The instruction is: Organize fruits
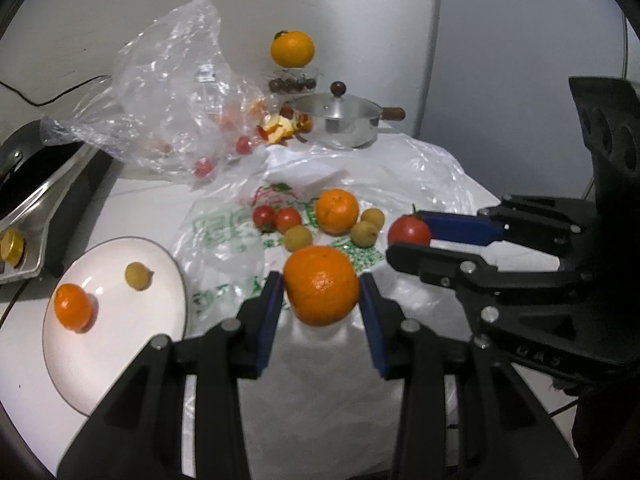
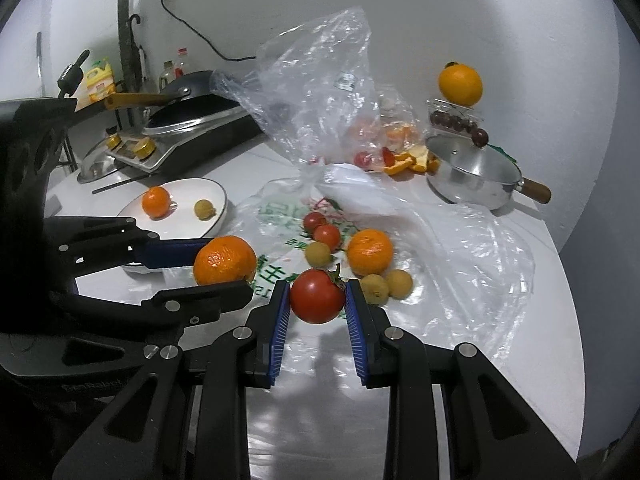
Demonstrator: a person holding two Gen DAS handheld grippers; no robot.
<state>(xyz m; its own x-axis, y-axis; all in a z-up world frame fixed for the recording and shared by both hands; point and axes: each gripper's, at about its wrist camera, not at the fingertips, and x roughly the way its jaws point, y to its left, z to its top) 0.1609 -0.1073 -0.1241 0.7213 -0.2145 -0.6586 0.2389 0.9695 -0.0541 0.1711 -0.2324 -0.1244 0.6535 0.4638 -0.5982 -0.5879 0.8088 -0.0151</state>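
Two fruits are gripped: the left gripper (image 1: 322, 294) pinches an orange (image 1: 321, 285) between narrowly parted jaws, beside the plate (image 1: 120, 344). The right gripper (image 2: 317, 300) clamps a tomato (image 2: 317, 296); squeezing harder could burst its soft skin.

You are working with two matching tools: the left gripper (image 1: 322, 294) and right gripper (image 2: 317, 298) are showing black plastic linkage arms, round silver pivot screws, triangular cut-outs, and ribbed blue pads (image 2: 282, 328) lining each finger.
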